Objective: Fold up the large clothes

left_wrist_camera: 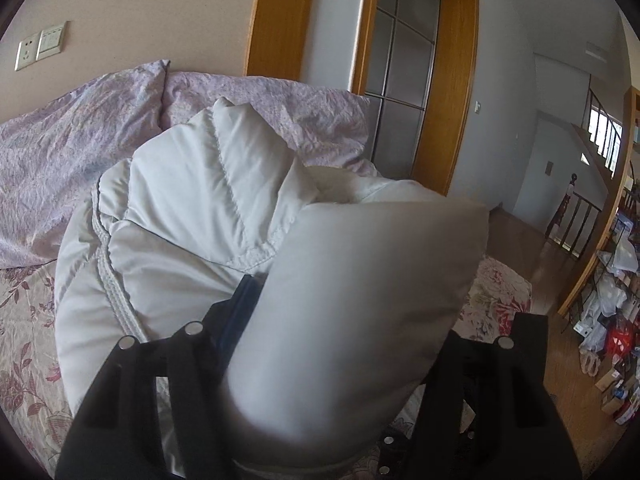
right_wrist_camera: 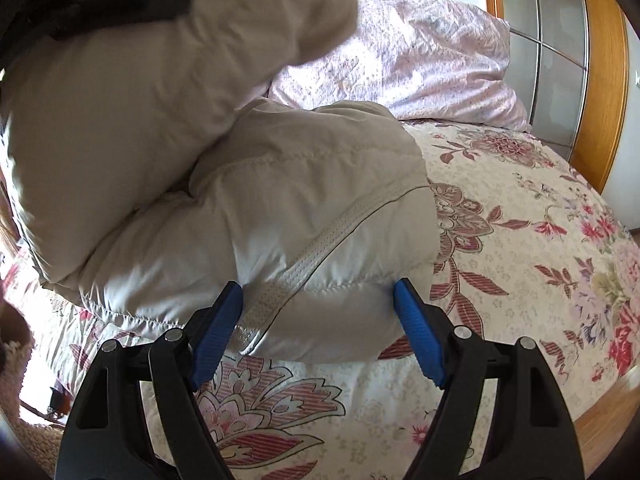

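White puffer jacket (right_wrist_camera: 256,208) is sitting bunched on the bed (right_wrist_camera: 520,240), over the floral bedspread, with the lilac pillows (right_wrist_camera: 420,52) lying beyond it toward the headboard.

Right gripper (right_wrist_camera: 318,316) is holding its jaws wide, straddling the jacket's near end. The blue pads (right_wrist_camera: 418,332) are sitting just at the fabric on both sides, and the bulge with the white zipper tape (right_wrist_camera: 296,272) is running between them. I can't tell if they're pressing; it reads as bracketing, not clamping.

Left gripper (left_wrist_camera: 336,320) is carrying a thick padded fold, probably a sleeve, lifted above the main bulk. The fold is filling the jaws about half open; only one pad is showing beside it. From the right wrist view, that gripper is riding up top left on the raised part.

Key relation: the jacket's long axis is running away from the right jaws toward the pillows, the raised fold is hanging over its far half, and the left hand is the nearer one to lay it down.
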A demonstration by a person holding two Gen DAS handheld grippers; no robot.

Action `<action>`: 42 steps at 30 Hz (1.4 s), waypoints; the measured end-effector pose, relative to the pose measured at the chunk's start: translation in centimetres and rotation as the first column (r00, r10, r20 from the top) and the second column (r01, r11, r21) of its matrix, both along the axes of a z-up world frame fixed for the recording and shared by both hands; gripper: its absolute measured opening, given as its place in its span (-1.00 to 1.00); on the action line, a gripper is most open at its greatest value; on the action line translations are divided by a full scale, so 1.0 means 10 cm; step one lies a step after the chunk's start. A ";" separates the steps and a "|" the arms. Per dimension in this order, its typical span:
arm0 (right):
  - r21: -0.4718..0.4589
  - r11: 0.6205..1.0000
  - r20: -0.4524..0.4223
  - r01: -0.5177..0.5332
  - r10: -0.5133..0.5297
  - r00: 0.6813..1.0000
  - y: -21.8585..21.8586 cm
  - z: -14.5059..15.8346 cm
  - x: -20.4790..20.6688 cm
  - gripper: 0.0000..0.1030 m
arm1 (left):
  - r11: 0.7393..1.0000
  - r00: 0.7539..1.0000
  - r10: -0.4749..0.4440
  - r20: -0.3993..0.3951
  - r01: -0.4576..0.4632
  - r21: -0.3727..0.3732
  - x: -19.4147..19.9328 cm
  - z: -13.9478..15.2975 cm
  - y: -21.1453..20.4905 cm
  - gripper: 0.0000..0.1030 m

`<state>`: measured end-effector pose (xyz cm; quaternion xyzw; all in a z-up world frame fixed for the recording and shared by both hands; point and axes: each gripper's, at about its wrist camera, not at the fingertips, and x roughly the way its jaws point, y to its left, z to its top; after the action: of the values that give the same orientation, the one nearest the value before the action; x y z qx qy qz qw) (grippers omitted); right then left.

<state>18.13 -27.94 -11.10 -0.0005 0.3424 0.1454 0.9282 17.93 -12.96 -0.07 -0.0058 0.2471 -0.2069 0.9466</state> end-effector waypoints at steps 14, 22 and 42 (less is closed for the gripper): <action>0.101 0.995 -0.010 0.007 -0.006 1.000 -0.20 -0.09 -0.02 0.54 | 0.997 0.999 -0.029 -0.043 0.032 0.071 0.18 -0.25 -0.49 0.29; 0.133 0.991 -0.015 0.014 -0.012 1.000 -0.24 -0.11 -0.05 0.55 | 0.993 0.998 -0.024 -0.054 0.030 0.113 0.23 -0.34 -0.65 0.38; 0.121 0.989 -0.031 0.083 -0.079 0.996 -0.32 -0.14 -0.18 0.55 | 0.984 0.995 -0.016 -0.100 0.034 0.178 0.36 -0.43 -0.82 0.41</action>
<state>16.32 -31.14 -12.54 0.0722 0.3446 0.1283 0.9271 21.48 -21.14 -4.42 0.0722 0.3112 -0.1950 0.9273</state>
